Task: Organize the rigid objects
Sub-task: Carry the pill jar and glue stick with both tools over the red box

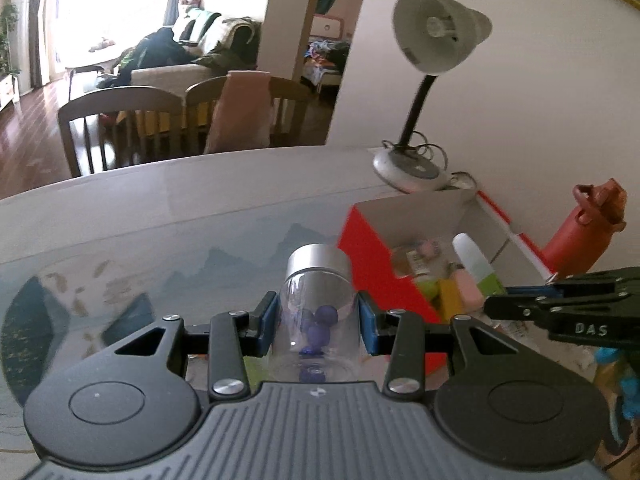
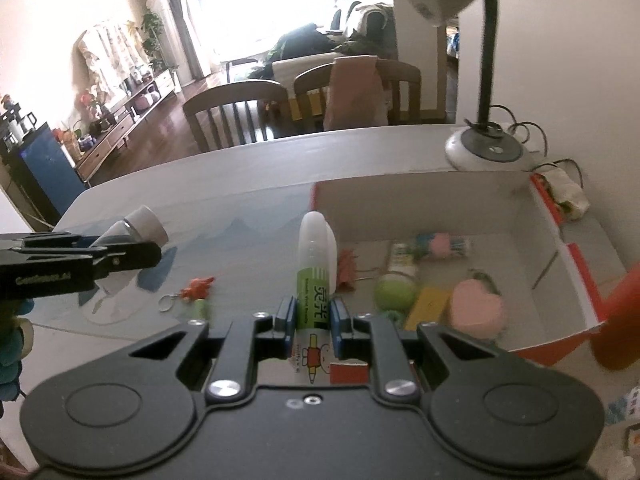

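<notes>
The left gripper [image 1: 318, 322] clamps a clear plastic jar with a silver lid [image 1: 316, 300] above the table; its purple contents blur. The right gripper [image 2: 313, 322] pinches a white glue bottle with a green label [image 2: 314, 276] beside the red-and-white cardboard box [image 2: 440, 200] — only the right view shows an orange keychain [image 2: 196, 288].

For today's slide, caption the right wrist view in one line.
Right tongs grip a white glue bottle beside the red-and-white box of trinkets.
</notes>
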Tool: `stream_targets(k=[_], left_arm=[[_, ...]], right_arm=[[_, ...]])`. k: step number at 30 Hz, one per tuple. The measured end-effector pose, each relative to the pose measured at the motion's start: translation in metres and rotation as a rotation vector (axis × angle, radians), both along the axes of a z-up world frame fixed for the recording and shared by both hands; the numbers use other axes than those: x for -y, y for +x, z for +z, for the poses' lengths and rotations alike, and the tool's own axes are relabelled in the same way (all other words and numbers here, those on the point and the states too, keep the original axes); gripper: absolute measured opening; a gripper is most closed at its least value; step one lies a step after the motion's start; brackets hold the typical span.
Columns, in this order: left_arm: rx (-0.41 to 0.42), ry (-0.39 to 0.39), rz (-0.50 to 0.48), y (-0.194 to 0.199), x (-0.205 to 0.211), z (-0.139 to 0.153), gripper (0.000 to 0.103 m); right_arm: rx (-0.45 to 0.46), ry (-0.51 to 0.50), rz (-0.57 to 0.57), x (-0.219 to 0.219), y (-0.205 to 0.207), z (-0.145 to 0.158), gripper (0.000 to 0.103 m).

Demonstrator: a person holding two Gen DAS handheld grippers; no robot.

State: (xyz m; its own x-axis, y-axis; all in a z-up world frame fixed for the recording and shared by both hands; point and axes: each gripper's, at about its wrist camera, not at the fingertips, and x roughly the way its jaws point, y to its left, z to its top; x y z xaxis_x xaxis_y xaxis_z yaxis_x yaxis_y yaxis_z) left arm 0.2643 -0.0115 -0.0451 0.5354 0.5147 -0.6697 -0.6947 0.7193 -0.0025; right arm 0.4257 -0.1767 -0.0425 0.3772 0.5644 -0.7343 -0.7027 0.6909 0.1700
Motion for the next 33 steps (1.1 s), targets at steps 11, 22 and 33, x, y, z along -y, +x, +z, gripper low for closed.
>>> stream_targets(k=[11,22,33], left_arm=[[-0.029,-0.003,-0.087,0.083,0.021,-0.011,0.041],[-0.106,-0.013,-0.165,0.160,0.026,-0.037,0.041],[-0.188,0.013,-0.208,0.229,0.016,-0.075,0.041]], right_arm=[[0.018,0.004,-0.064,0.045,0.054,-0.001,0.016],[0.019,-0.025,-0.137,0.069,0.113,-0.017,0.016],[-0.010,-0.096,-0.145,0.067,0.150,-0.050,0.016]])
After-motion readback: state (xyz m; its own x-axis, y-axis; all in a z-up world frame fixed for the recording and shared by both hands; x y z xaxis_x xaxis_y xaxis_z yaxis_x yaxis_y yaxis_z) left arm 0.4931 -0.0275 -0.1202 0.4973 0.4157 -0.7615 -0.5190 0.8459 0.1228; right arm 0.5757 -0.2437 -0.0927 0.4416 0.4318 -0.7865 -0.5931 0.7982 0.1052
